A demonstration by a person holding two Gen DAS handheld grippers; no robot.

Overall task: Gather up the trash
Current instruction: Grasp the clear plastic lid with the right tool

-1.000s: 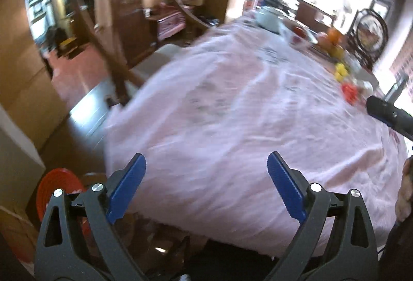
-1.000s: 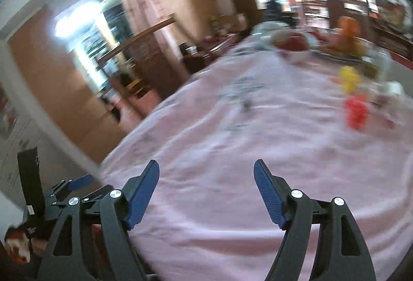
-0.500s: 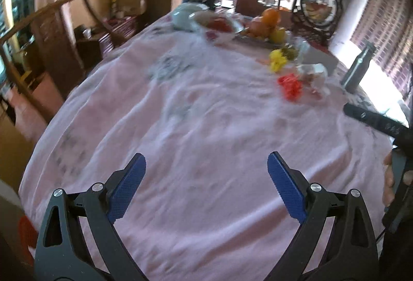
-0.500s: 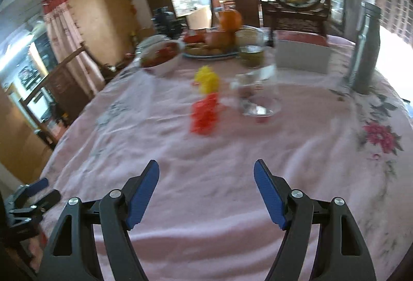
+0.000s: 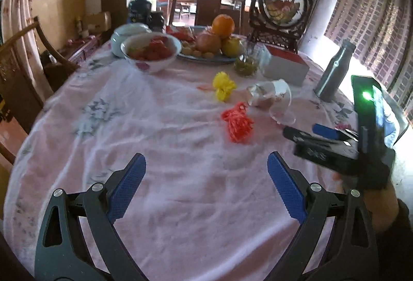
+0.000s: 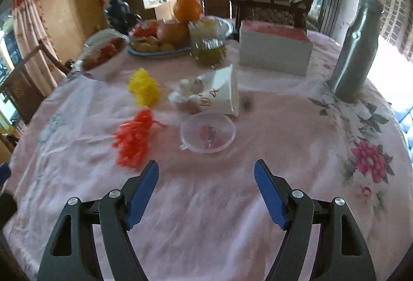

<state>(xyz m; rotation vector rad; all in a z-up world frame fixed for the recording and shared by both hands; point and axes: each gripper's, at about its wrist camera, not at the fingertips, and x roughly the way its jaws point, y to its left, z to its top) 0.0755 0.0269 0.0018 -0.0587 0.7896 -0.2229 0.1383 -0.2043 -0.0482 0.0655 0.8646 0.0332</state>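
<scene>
Pink tablecloth point(image 6: 206, 203), blurred crumpled cup point(image 6: 216, 95)

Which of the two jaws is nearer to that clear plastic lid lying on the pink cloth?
The right gripper: the clear lid lies just ahead of its open jaws. The left gripper sits further back and left of the lid, with the red tassel between.

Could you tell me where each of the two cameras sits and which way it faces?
Left wrist: on the left gripper, jaws open, facing down across the tablecloth; the right gripper and hand show at right.
Right wrist: on the right gripper, jaws open, facing the clear lid; only its own fingers show.
Shared: tipped cup, red trash, yellow trash, bottle.
</scene>
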